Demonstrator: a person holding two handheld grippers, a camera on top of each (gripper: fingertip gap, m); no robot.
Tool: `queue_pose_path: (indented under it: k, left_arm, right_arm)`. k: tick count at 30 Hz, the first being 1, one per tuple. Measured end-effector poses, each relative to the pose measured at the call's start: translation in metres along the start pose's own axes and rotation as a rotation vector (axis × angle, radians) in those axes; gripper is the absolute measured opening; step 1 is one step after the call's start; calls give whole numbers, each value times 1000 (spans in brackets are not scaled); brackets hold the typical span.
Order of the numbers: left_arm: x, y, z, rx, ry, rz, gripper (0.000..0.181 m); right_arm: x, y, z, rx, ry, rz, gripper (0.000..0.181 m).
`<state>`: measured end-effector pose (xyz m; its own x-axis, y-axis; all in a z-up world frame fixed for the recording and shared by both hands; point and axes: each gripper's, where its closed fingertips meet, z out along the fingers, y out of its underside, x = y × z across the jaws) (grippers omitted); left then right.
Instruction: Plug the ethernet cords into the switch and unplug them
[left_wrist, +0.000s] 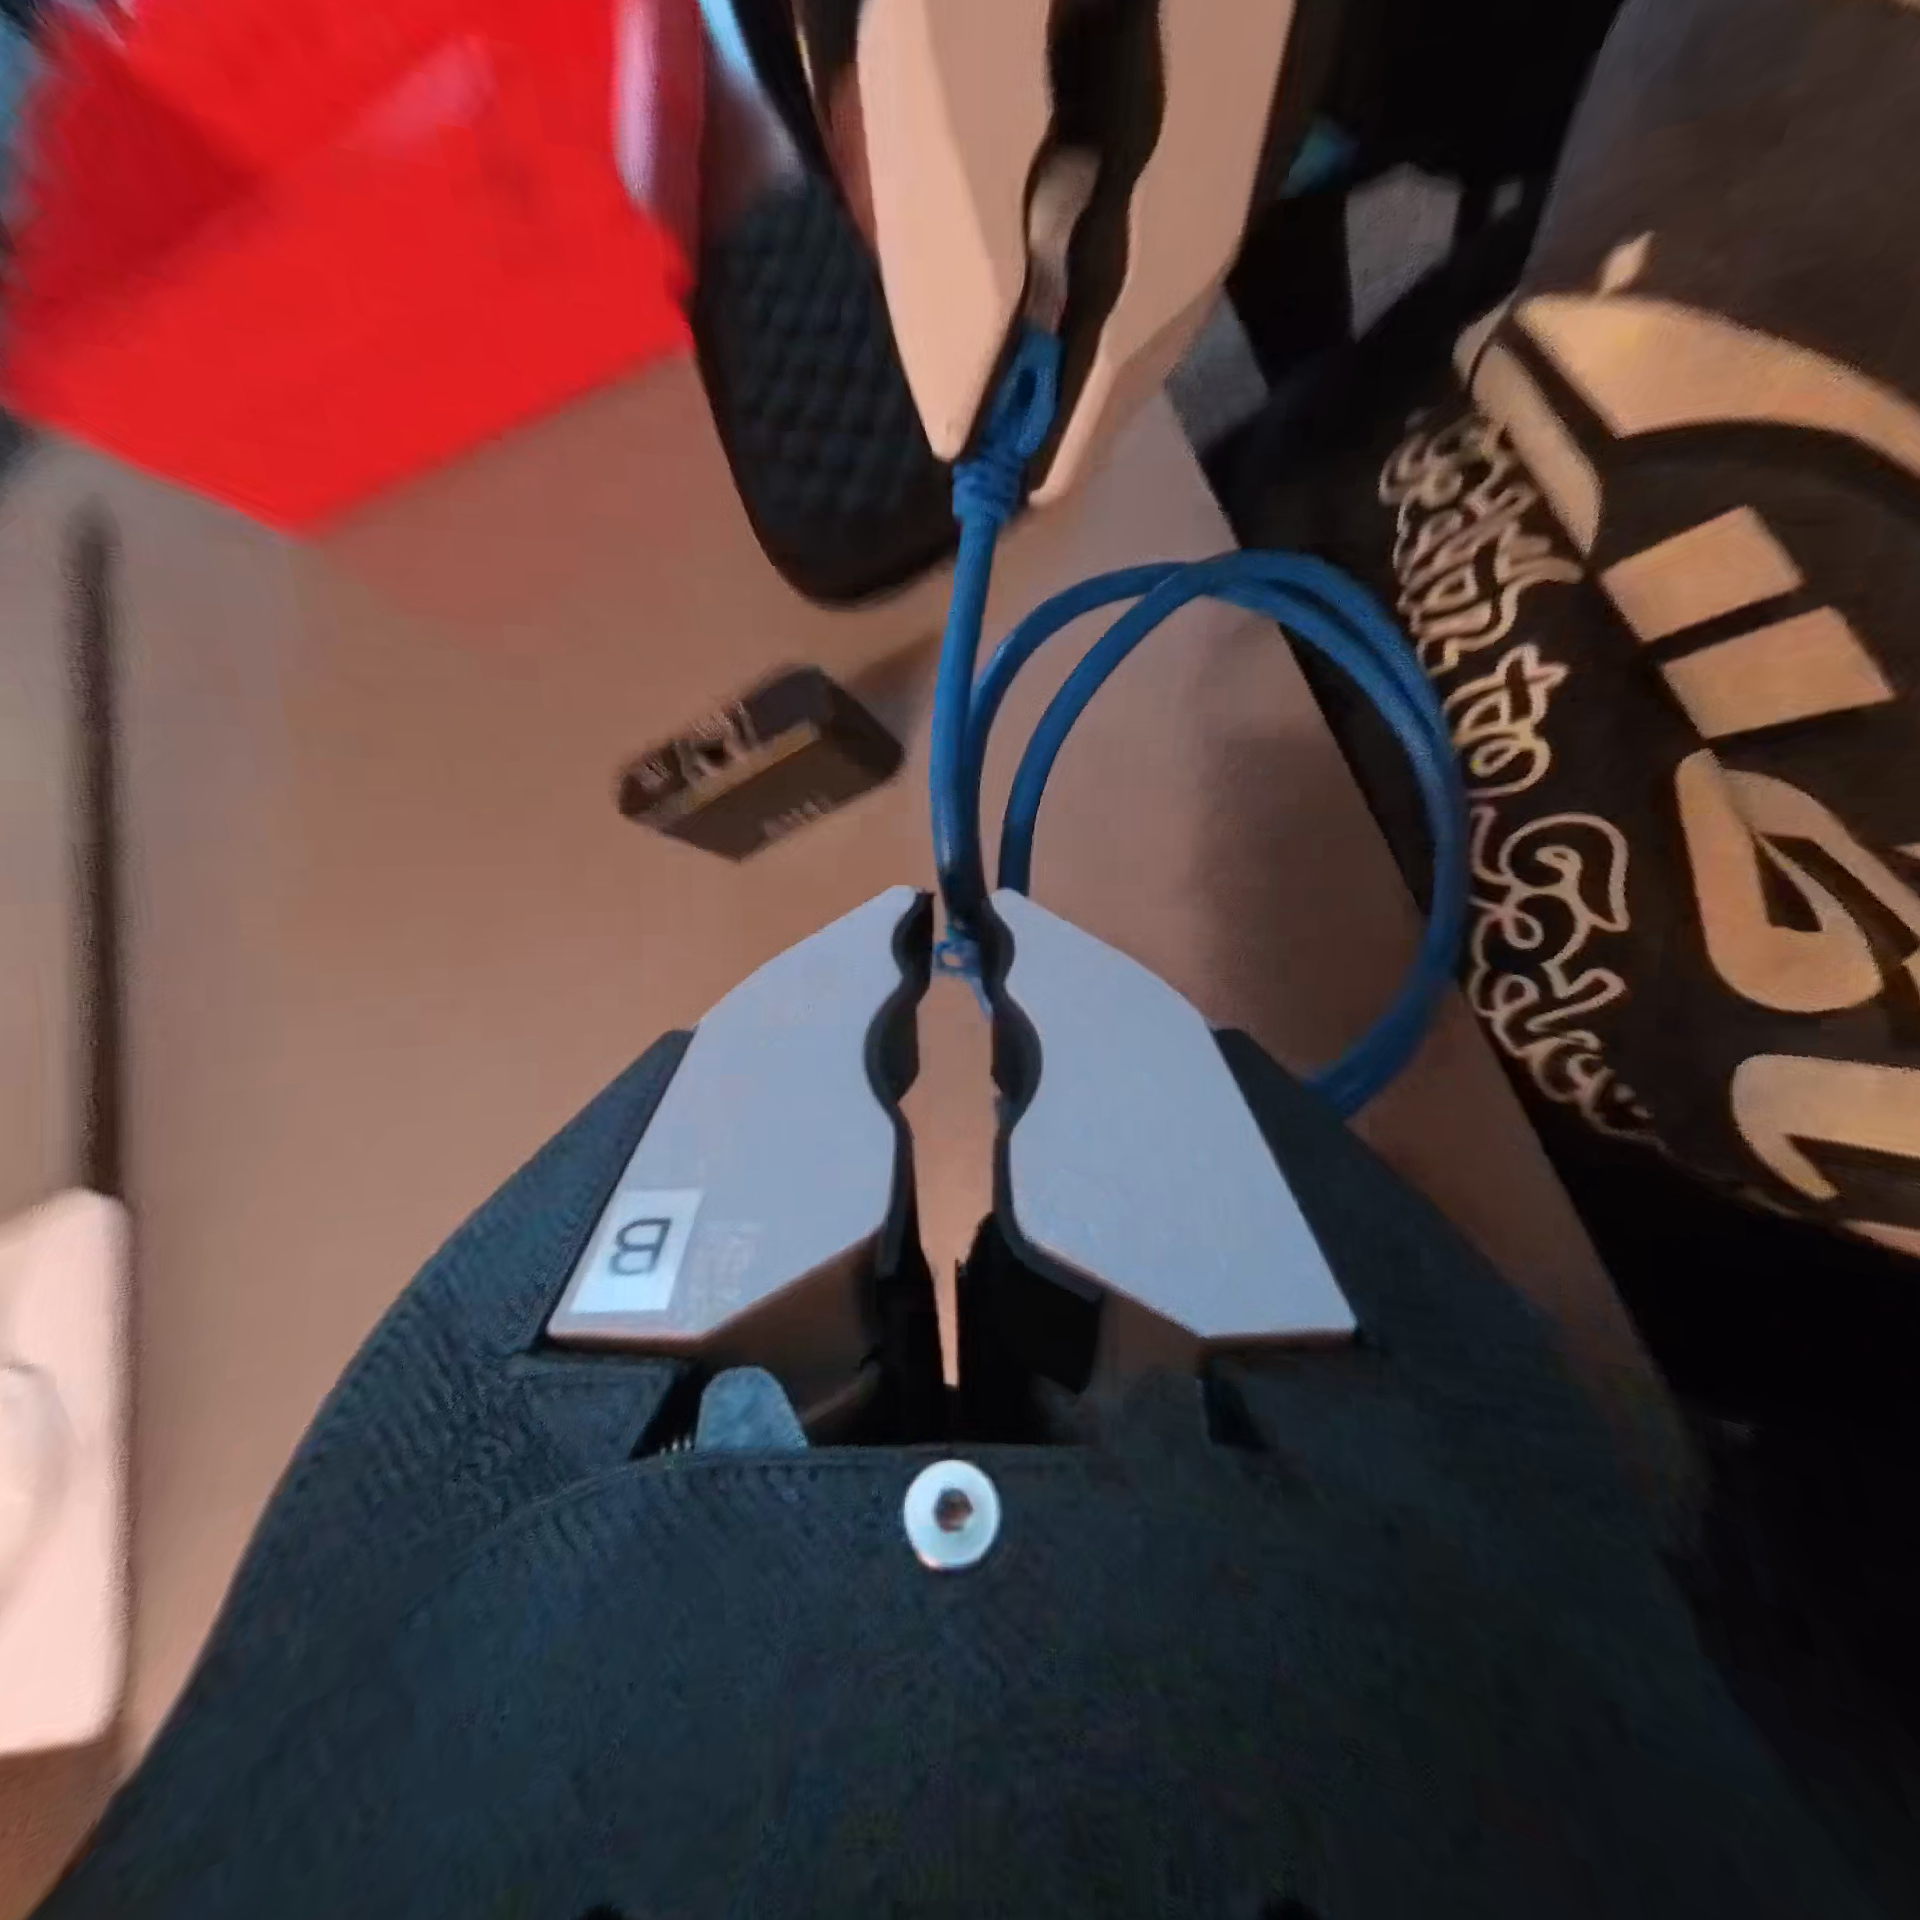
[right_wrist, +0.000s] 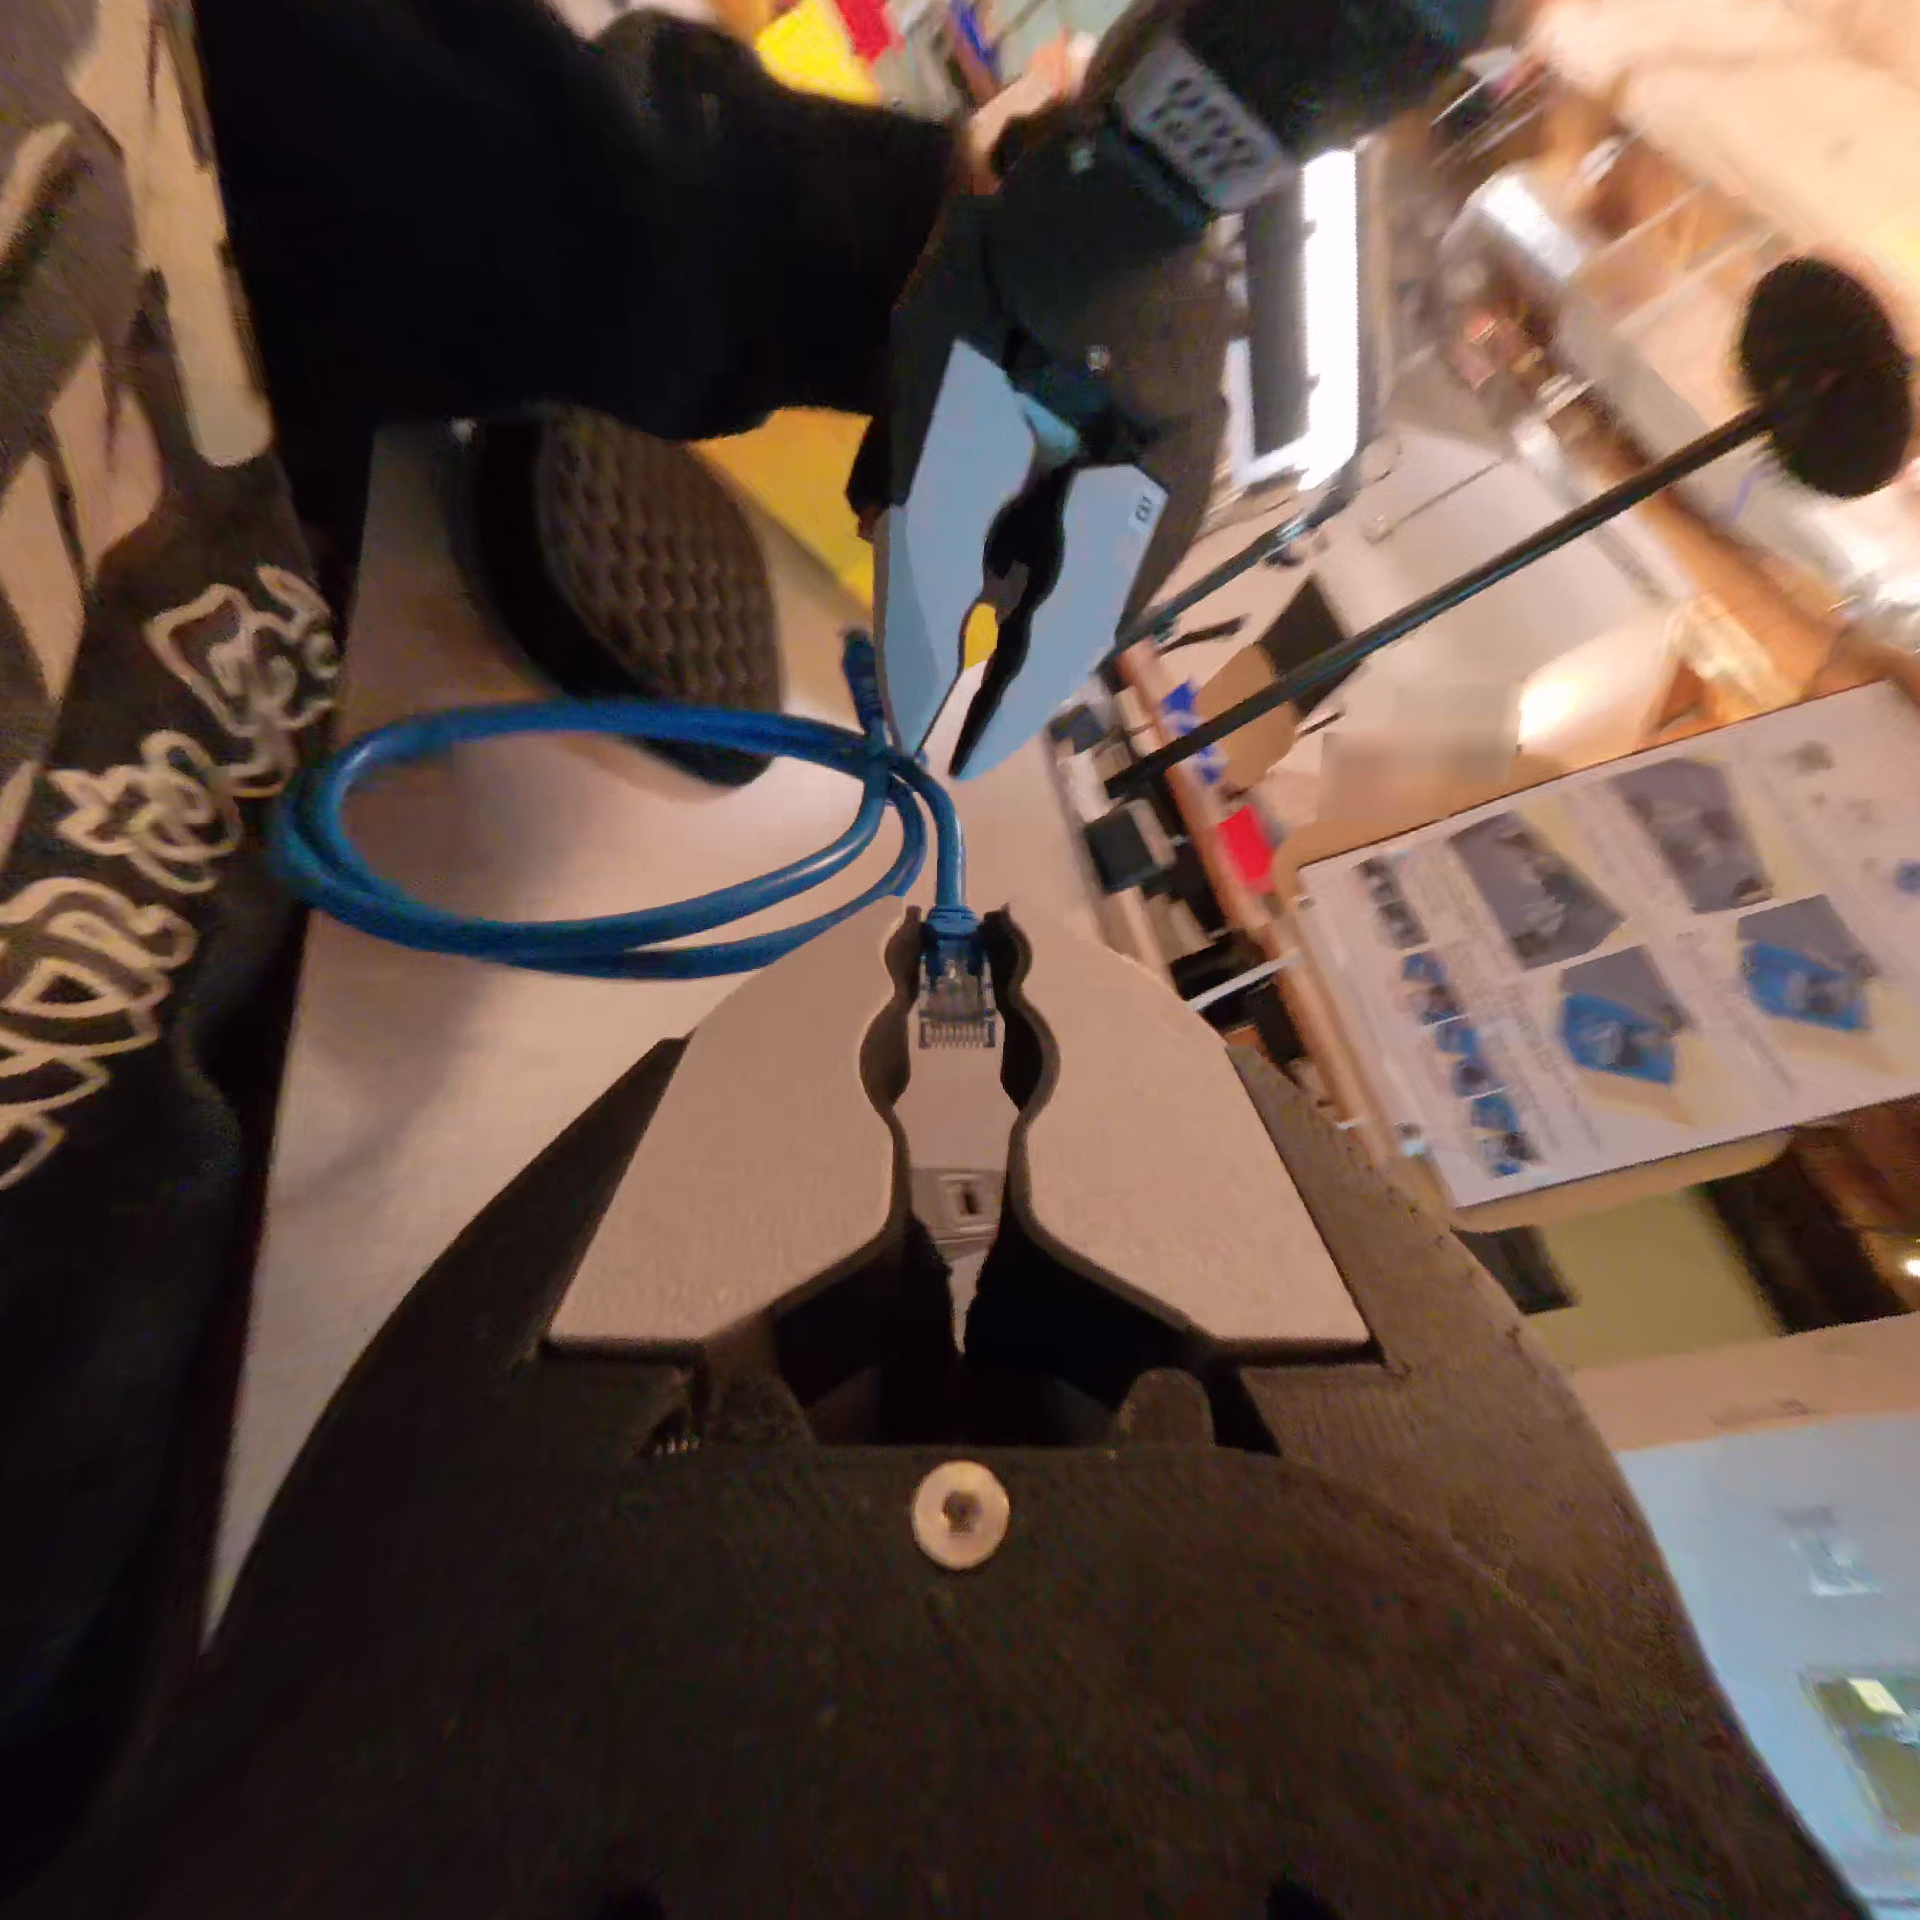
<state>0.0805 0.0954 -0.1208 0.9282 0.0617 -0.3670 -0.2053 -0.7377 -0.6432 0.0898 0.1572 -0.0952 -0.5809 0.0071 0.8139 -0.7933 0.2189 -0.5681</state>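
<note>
Both grippers clamp one blue ethernet cord (right_wrist: 582, 831), held coiled in the air over the table (left_wrist: 416, 790).
Right gripper (right_wrist: 961, 935) pinches the plug (right_wrist: 956, 982); left gripper (left_wrist: 961, 925) squeezes the cable near the tie. Cord looks light and floppy, clip likely fragile: grip the plug body. Switch (left_wrist: 764, 764) lies on the table, well apart; black mesh object (left_wrist: 821, 416) nearby.

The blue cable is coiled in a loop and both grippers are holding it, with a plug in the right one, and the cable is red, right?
Not red: the cable is blue, as the right wrist view shows. The rest stands: looped, the right gripper on its plug, the left gripper holding it too.
</note>
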Motion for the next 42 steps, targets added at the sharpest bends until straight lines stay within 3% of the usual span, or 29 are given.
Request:
queue_pose_path:
  k: [3, 6, 8, 9, 13, 15, 19, 22, 28, 30, 31, 34, 37, 42]
  left_arm:
    - [-30, -41, -53, 353, -280, 118, 26]
    - [-70, -62, -131, 742, -626, 31, 28]
    - [-89, -51, -151, 818, -745, -51, 28]
    - [-95, -44, -147, 793, -761, -75, 29]
    - [-91, -39, -82, 568, -631, -2, 45]
    - [-69, -65, -54, 630, -493, 44, 48]
    - [-29, -127, -35, 762, -355, 112, 50]
    - [-11, -142, -37, 864, -279, 74, 49]
    - [-14, -124, -39, 963, -133, -217, 24]
    - [-7, -121, -38, 974, -70, -237, 5]
    - [-6, -119, -38, 980, -70, -233, 13]
    - [-6, -119, -41, 1012, -42, -227, 14]
    - [-6, -119, -48, 1074, -27, -234, 10]
    - [-9, -117, -48, 1048, -45, -235, 5]
  right_arm:
    - [27, -21, -17, 98, 204, -133, 12]
    - [49, -42, -36, 191, 388, -216, 12]
    - [58, -52, -45, 254, 453, -209, 11]
    - [60, -56, -47, 288, 464, -198, 11]
    - [68, -77, -46, 454, 378, -53, 11]
    - [75, -87, -41, 551, 285, 96, 11]
    - [84, -94, -26, 671, 99, 436, 12]
    - [83, -87, -20, 691, 37, 592, 12]
    - [63, -75, -4, 600, -53, 670, 12]
    - [60, -73, -1, 579, -74, 660, 12]
    - [59, -73, 0, 569, -84, 658, 12]
    - [58, -75, 2, 548, -115, 661, 12]
    - [64, -76, -4, 558, -113, 668, 21]
    - [63, -73, -6, 498, -118, 601, 17]
